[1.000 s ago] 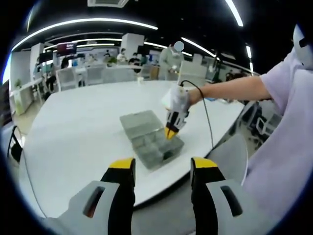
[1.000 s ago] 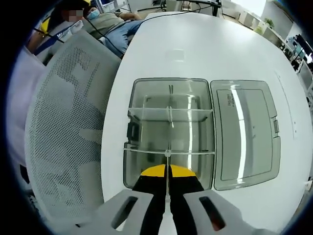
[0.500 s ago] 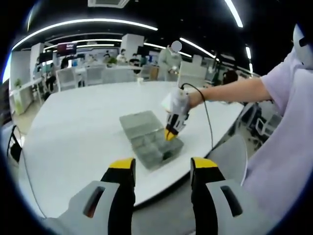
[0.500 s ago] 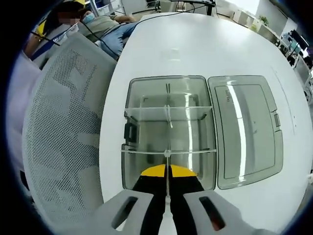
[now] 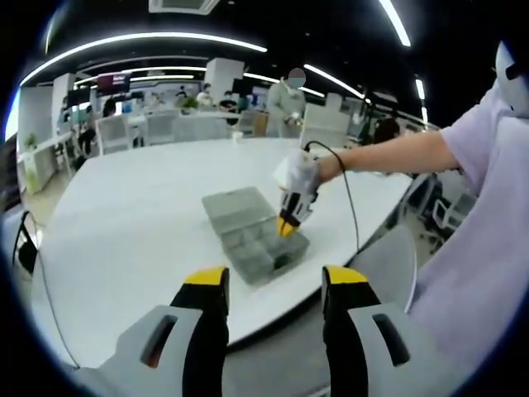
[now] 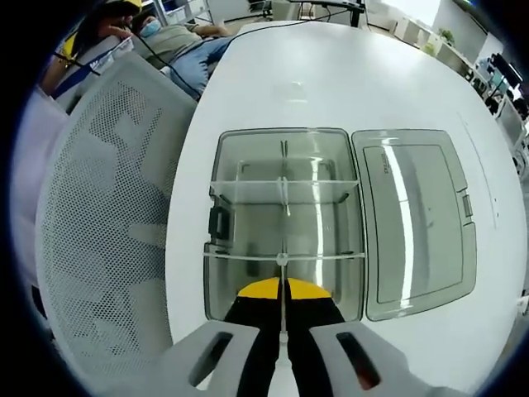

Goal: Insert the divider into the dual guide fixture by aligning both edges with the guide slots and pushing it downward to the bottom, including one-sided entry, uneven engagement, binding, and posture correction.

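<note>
The divider is standing on edge in the right claw, a thin clear plastic strip running straight up toward twelve o'clock in the right gripper view, its lower end pinched between the yellow tips and its far end reaching a clear cross wall of the fixture. Starting at the left, the left claw is hanging wide open and empty at six o'clock in the left gripper view, well back from the white surface and taking no part. Further right in that view, the grey compartment box is sitting on the surface with its lid folded flat beside it, and the right claw is pointing down into the box from about one o'clock, a person's hand gripping it.

The strip is looking light, stiff along its length but thin enough to flex or snap if forced, and probably slick. It is being held at one end, which I judge lets it swing; a grip nearer the middle of the top edge would keep both ends level in the slots. Whether either edge is already in a slot, I cannot tell.
</note>
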### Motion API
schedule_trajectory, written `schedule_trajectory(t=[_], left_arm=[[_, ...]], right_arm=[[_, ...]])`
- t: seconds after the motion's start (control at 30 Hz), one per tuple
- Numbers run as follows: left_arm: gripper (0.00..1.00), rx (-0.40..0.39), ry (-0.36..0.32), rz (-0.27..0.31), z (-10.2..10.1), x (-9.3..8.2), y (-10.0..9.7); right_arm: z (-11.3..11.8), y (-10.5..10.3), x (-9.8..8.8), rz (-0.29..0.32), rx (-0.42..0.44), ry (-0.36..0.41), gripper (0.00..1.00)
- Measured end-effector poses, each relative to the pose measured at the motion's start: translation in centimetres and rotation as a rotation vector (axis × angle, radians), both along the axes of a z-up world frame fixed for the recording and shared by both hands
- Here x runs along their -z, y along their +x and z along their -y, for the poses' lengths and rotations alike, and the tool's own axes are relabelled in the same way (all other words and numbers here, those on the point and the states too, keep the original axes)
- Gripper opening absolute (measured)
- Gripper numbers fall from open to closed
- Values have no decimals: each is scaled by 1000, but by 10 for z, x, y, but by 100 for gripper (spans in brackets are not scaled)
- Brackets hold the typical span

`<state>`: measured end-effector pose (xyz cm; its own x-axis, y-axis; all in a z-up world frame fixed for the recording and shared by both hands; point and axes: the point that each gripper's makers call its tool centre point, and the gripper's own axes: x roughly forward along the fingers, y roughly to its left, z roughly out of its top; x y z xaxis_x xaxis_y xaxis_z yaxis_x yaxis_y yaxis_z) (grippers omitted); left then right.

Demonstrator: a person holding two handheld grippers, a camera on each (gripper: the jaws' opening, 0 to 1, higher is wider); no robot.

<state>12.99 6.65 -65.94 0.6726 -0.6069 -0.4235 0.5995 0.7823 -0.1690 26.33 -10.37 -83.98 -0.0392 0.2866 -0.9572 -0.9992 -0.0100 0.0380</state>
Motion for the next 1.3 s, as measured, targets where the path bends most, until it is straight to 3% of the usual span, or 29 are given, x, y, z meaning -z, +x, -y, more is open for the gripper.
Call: schedule_trajectory(t=[0.73, 1.0, 1.3], left_arm=[[43, -28, -4, 23, -15, -4, -8], [43, -1, -13, 35, -14, -4, -5], [43, 54, -14, 49, -12, -5, 0]], right_arm=[[3, 1, 6, 69, 22, -60, 0], [4, 6, -9, 94, 117, 7, 9], [-2, -4, -27, 112, 184, 91, 19]])
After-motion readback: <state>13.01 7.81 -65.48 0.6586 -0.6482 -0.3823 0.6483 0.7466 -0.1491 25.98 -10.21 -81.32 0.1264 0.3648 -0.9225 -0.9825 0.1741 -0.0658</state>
